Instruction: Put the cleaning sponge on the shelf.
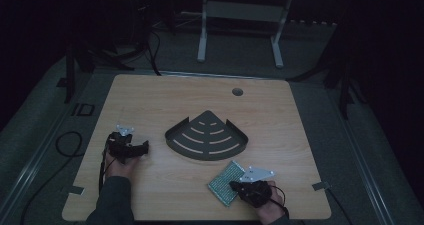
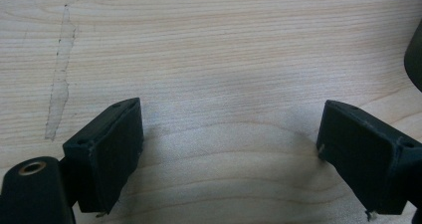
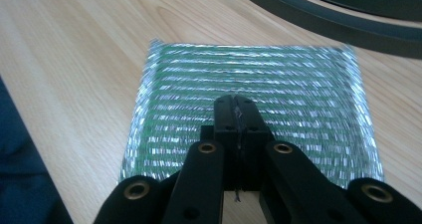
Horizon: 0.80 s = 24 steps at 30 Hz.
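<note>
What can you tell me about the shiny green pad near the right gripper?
The pad is a flat rectangle woven of glittery green and silver threads, like a scouring cloth. It lies on the wooden table, near its front edge, just in front of the dark slotted rack. The right gripper, jaws closed, pinches its near edge.

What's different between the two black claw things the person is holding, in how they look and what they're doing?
The left gripper has its jaws spread wide with bare wooden table between them; the right gripper has its jaws pressed together. The left gripper holds nothing, while the right gripper is over a shiny silver-green scouring pad, seemingly pinching its near edge. The left sits left of the dark fan-shaped rack; the right sits in front of it. Both are black, hand-held, near the tabletop.
</note>
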Motion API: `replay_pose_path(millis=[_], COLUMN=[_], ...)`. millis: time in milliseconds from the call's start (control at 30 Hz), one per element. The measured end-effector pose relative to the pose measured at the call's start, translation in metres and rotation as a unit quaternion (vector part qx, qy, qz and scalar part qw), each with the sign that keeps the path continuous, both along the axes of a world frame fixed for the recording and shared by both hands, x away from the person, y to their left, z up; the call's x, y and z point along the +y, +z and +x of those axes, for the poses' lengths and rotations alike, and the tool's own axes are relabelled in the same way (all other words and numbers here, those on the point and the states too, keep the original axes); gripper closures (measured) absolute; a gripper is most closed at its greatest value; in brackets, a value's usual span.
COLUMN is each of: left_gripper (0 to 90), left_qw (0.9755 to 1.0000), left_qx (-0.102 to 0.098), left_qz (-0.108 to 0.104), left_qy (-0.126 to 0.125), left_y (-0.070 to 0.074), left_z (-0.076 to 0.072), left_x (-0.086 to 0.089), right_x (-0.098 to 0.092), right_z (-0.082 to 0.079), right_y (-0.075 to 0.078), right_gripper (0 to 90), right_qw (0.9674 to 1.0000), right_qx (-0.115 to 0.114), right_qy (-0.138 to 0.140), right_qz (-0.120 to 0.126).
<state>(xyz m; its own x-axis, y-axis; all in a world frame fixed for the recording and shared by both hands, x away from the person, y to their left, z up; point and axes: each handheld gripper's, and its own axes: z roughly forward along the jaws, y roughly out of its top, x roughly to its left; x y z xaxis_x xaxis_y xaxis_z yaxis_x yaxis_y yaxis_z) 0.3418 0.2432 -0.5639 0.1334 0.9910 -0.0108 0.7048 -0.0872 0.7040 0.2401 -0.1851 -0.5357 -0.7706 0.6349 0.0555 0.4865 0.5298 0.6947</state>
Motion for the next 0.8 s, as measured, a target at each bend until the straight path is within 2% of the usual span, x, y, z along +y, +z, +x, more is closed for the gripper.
replay_pose_path(millis=[433,500,800], left_gripper=[11.5,11.5,11.5], left_qw=[1.0000,1.0000,1.0000], left_qx=[0.000,0.000,0.000], left_qz=[0.000,0.000,0.000], left_qy=[0.000,0.000,0.000], left_y=[0.000,0.000,0.000], left_z=[0.000,0.000,0.000], left_x=[0.000,0.000,0.000], right_x=[-0.028,-0.036,-0.060], right_z=[0.003,0.006,0.016], right_y=[0.002,0.003,0.004], right_gripper=[89.5,89.1,87.2], right_qw=[0.9988,0.9979,0.9954], right_qx=[-0.001,-0.001,-0.002], right_qy=[-0.048,-0.063,-0.094], right_qz=[-0.013,-0.014,-0.018])
